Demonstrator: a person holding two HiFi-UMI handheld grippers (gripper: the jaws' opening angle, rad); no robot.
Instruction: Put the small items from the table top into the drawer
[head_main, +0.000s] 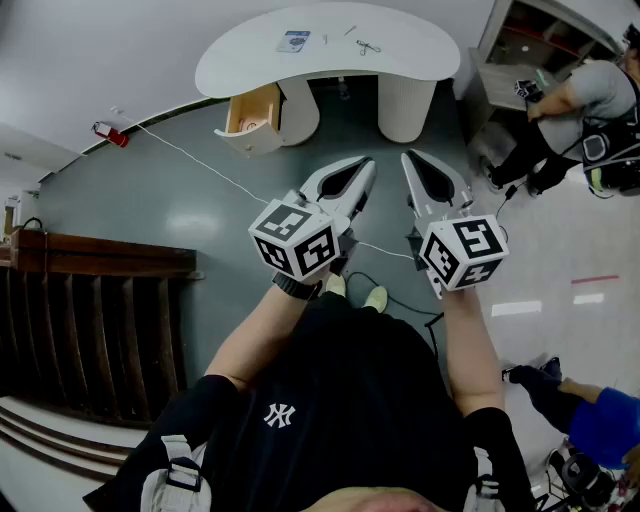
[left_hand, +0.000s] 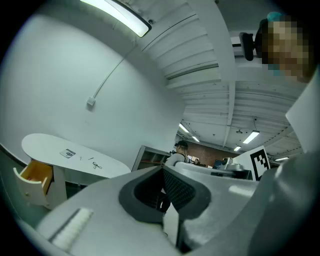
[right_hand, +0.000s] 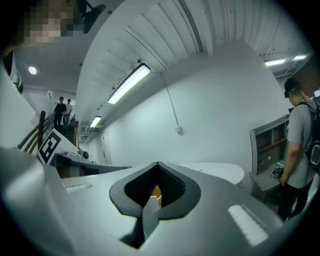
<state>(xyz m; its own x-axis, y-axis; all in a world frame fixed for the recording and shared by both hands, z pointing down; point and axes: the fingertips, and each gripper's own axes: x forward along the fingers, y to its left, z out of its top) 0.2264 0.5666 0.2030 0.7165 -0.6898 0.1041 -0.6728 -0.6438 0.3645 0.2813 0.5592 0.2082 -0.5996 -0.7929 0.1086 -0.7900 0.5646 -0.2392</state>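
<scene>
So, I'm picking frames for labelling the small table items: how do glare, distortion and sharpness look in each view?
Head view: sharp, evenly lit, fisheye bends the white table, pale glare patches on the floor; small items tiny. Left gripper view: heavy fisheye, ceiling light blown out, left gripper soft up close. Right gripper view: same curve, right gripper soft, filling the lower half.

Smooth matt white table top (head_main: 410, 40), bare wood drawer (head_main: 252, 108) — glossy grey floor (head_main: 190, 210)
</scene>
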